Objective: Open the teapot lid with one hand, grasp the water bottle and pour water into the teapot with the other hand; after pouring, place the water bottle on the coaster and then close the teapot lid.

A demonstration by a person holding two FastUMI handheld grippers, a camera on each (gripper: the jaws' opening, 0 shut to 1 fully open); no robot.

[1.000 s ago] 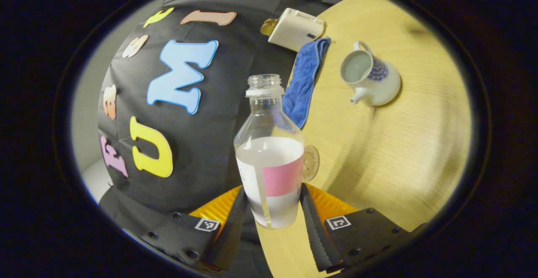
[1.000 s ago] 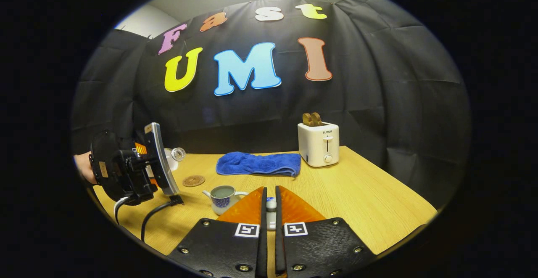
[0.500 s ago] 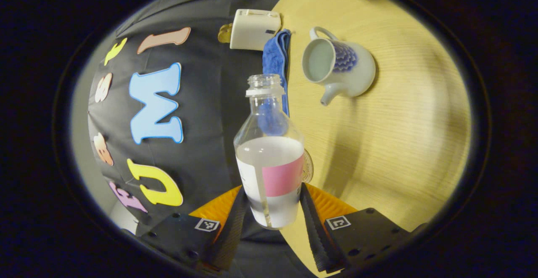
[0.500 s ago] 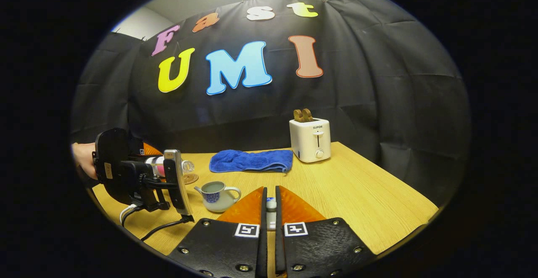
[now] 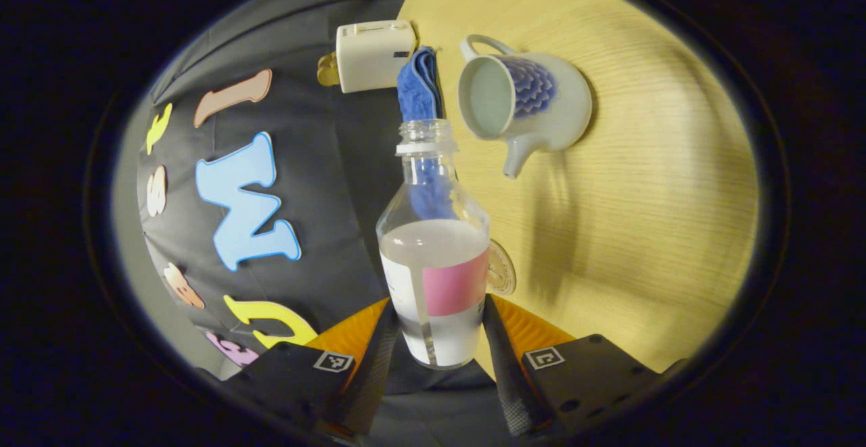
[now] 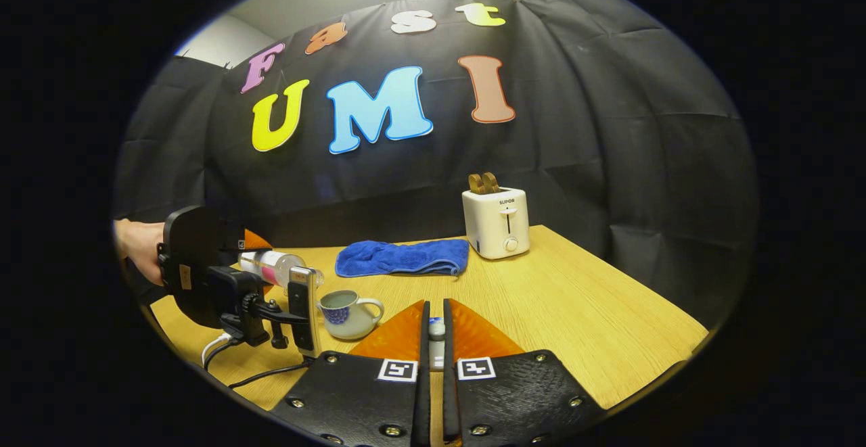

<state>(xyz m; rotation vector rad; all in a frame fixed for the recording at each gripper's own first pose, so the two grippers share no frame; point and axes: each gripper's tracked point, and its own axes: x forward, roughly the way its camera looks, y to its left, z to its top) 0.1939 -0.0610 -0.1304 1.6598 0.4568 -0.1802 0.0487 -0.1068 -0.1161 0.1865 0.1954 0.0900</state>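
My left gripper is shut on a clear uncapped water bottle with a pink label, partly filled. In the right gripper view the bottle lies almost level, its mouth just left of the teapot. The white and blue teapot stands open on the table, ahead and right of the bottle's mouth. A round coaster lies on the table behind the bottle. My right gripper is shut on the small teapot lid, held above the table.
A white toaster stands at the back of the wooden table, with a folded blue towel to its left. A hand holds the left gripper; its cable trails on the table at the left.
The left gripper tipped the bottle further over and carried it closer to the teapot, which looms larger in its view. The right gripper with the lid barely moved.
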